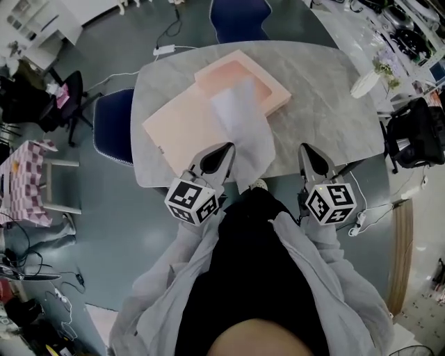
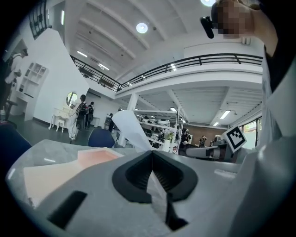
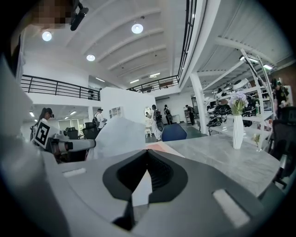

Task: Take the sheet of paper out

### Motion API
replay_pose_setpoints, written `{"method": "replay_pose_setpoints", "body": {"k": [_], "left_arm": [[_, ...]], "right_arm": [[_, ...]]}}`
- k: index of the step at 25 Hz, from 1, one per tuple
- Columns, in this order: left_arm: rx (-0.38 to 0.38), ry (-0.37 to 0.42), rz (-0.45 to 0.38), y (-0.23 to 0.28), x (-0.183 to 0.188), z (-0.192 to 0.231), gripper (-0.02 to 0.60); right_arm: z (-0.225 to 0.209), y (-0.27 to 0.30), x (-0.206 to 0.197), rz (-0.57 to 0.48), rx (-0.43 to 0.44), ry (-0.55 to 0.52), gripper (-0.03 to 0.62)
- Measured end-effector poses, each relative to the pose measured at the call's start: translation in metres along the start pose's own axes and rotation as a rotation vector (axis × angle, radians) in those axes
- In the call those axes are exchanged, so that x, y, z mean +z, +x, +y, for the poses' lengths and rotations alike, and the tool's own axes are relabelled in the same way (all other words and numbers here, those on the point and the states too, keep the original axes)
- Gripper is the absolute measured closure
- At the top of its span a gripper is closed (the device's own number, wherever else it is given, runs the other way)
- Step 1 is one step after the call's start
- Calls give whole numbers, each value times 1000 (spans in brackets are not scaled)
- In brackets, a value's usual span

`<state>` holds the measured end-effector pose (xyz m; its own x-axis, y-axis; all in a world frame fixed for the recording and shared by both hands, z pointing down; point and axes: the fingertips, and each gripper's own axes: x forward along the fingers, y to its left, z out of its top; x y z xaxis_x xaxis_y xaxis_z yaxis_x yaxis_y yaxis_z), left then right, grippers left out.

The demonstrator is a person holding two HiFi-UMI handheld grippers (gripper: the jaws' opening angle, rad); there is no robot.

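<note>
A shallow pink box (image 1: 243,83) lies open on the grey marble table (image 1: 327,104), its flat pink lid (image 1: 182,128) beside it at the left. A white sheet of paper (image 1: 243,125) runs from the box down to the table's front edge. My left gripper (image 1: 224,154) is shut on the sheet's near left edge; in the left gripper view the sheet (image 2: 129,127) rises curled from the closed jaws (image 2: 151,152). My right gripper (image 1: 311,156) hovers at the front edge to the right of the sheet, shut with nothing in it (image 3: 148,152). The sheet (image 3: 115,136) shows to its left.
A white vase with flowers (image 1: 365,83) stands at the table's right end. Blue chairs stand at the left (image 1: 115,125) and far side (image 1: 240,21). A black bag on a chair (image 1: 417,132) sits to the right. My body is close against the table's front edge.
</note>
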<state>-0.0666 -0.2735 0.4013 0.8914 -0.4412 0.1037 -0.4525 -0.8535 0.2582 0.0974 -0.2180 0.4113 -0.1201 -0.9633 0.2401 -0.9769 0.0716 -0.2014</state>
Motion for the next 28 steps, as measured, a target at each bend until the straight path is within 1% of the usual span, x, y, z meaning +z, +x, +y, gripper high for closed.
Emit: {"method": "replay_pose_setpoints", "body": {"k": [4,11,21,28], "left_arm": [[-8,14,30,6,-8,-1,578],[-6,8,34,7,-7,3,578],[47,5,36,5,-9,18,578],[59,0,37,-1,-8,23,578]], "right_arm": [[7,1,-3,-2,21,-17,585],[16,8,-8,24,45,-16,585],[20,17,-6,34,81,-22,585],[26,21,-6,37,93,-18,585]]}}
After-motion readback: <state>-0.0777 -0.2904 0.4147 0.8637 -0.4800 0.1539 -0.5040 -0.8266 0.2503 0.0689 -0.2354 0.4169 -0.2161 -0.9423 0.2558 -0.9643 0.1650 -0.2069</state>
